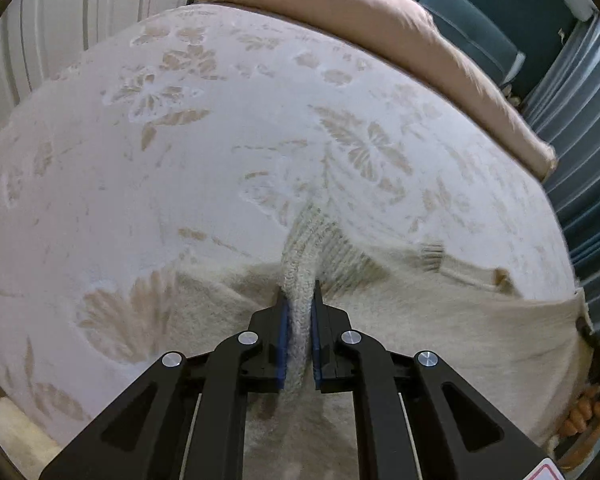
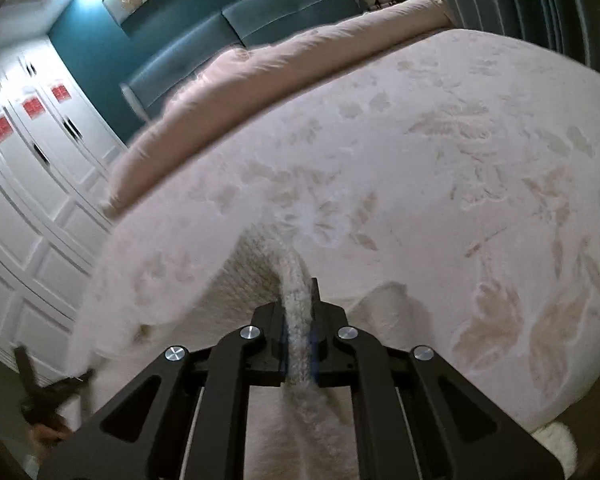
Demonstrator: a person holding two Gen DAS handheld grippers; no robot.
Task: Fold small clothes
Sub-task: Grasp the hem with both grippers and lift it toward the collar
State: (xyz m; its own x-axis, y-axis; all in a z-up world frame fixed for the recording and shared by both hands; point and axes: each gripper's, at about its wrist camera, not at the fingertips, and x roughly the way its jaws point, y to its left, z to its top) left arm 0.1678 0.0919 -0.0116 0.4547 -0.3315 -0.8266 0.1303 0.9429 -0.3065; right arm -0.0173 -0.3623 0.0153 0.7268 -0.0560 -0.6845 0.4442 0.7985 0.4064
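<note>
Both claws were clamped on the cream knit sweater (image 1: 440, 320): left gripper (image 1: 300, 312) and right gripper (image 2: 298, 312) each pinched a ribbed edge, the garment strung between them just above the near end of the floral bedspread (image 1: 220, 140). Long axis ran hand to hand, neither nearer. Left view alone showed the span sagging toward the bedspread; right view showed the wardrobe doors (image 2: 32, 184) beyond it.

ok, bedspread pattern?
Pale cream bedspread with a tan leaf-and-flower motif, clearest in the left wrist view.
</note>
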